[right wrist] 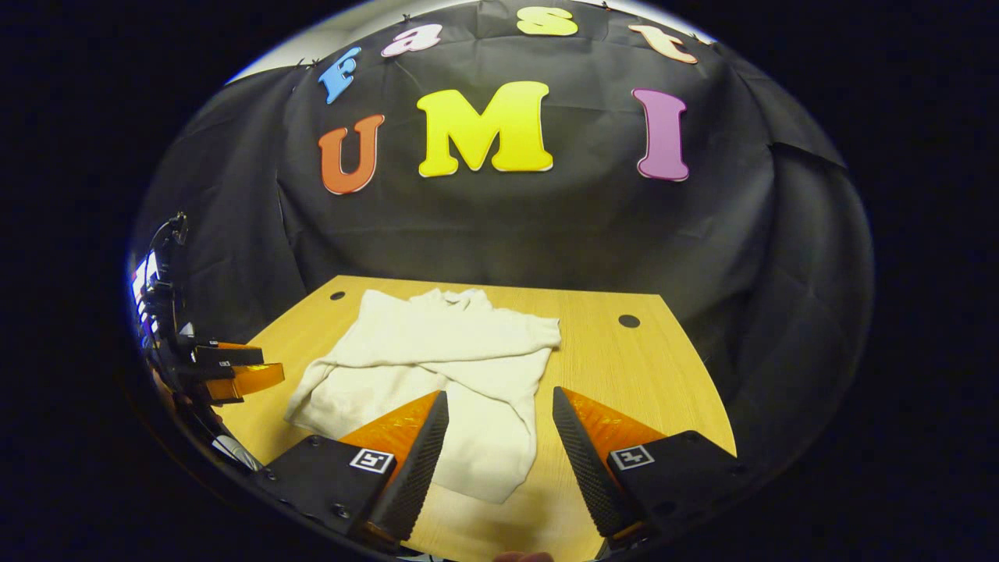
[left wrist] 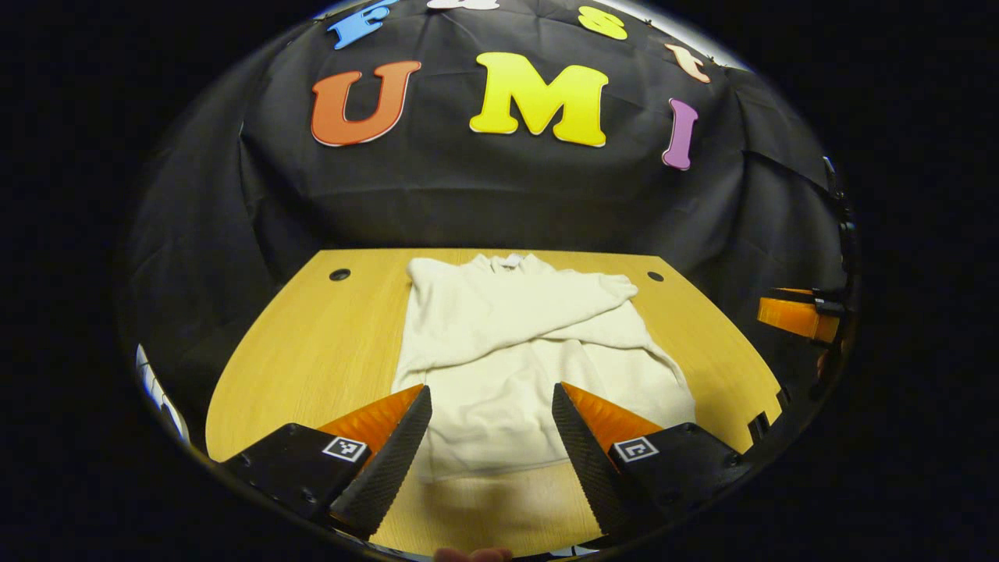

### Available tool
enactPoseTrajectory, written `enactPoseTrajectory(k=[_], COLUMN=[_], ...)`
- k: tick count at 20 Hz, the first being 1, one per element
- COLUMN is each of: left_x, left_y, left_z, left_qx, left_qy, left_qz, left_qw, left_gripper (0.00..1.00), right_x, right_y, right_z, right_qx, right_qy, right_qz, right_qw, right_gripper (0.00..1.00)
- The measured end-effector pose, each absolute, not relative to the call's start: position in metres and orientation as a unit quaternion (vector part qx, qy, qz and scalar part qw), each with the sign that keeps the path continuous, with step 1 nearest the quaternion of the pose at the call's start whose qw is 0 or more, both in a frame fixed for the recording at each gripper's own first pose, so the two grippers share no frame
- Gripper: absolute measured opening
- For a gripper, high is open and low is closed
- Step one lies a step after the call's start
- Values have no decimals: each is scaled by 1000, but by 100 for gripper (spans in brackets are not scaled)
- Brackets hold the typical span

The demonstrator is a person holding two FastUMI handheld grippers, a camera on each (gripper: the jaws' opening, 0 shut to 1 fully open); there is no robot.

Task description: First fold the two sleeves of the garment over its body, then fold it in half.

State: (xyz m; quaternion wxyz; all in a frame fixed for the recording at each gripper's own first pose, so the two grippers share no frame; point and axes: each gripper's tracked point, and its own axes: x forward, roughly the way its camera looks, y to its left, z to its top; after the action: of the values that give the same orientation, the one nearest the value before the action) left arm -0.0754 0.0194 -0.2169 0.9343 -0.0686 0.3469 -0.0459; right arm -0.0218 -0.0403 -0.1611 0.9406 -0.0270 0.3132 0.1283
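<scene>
On the surface: a cream garment (left wrist: 515,351) lies flat on a wooden surface (left wrist: 312,351), collar toward the far black cloth wall.
Garment: both sleeves (left wrist: 538,308) are folded across its body, one crossing over the other; the hem lies nearest the claws. Right gripper view shows the garment (right wrist: 437,367) left of centre on the surface (right wrist: 624,375).
Left claw (left wrist: 492,425): wide open, holding nothing, raised above the near hem with the garment showing between its fingers.
Right claw (right wrist: 499,429): wide open, holding nothing, over the garment's near right corner; one finger sits before the cloth, the other before bare wood.
Other claw: left gripper view shows the right claw at the far right edge (left wrist: 796,316); right gripper view shows the left claw at the far left edge (right wrist: 234,375).
Surface holes: small dark round holes (left wrist: 339,275) sit near the far corners.
</scene>
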Motion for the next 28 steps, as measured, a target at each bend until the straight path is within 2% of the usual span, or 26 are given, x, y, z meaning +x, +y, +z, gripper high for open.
enactPoseTrajectory(k=[6,10,14,15,18,19,22,23,25,26,27,28], left_x=[-112,-129,-134,-133,-130,-126,-113,-108,-103,-101,-99,-97], left_y=[47,52,54,54,58,59,51,46,42,42,42,41], left_z=[-269,-299,-317,-319,-325,-325,-323,-323,-324,-323,-321,-319], left_qx=[-61,-98,-125,-127,-114,-115,-143,-154,-157,-155,-154,-152], left_qy=[420,467,497,504,520,522,530,534,545,549,552,555], left_qz=[-38,-44,-43,-44,-48,-50,-53,-55,-54,-51,-49,-48], left_qw=[905,878,857,853,845,844,834,830,822,820,818,816], left_gripper=[99,99,99,99,98,97,87,90,77,81,70,67], right_x=[-50,-72,-82,-81,-75,-73,-74,-74,-74,-73,-70,-69], right_y=[-74,-84,-80,-79,-74,-73,-55,-51,-45,-42,-41,-39], right_z=[-218,-259,-298,-305,-322,-329,-345,-351,-356,-359,-358,-360], right_qx=[-36,-26,5,6,-13,-18,-4,-3,4,6,3,1], right_qy=[386,444,514,525,548,558,592,600,612,615,614,614], right_qz=[110,107,84,80,71,64,61,57,50,46,42,42], right_qw=[915,889,854,847,833,827,804,798,789,788,788,788], right_gripper=[85,85,83,85,82,85,85,85,85,85,85,85])
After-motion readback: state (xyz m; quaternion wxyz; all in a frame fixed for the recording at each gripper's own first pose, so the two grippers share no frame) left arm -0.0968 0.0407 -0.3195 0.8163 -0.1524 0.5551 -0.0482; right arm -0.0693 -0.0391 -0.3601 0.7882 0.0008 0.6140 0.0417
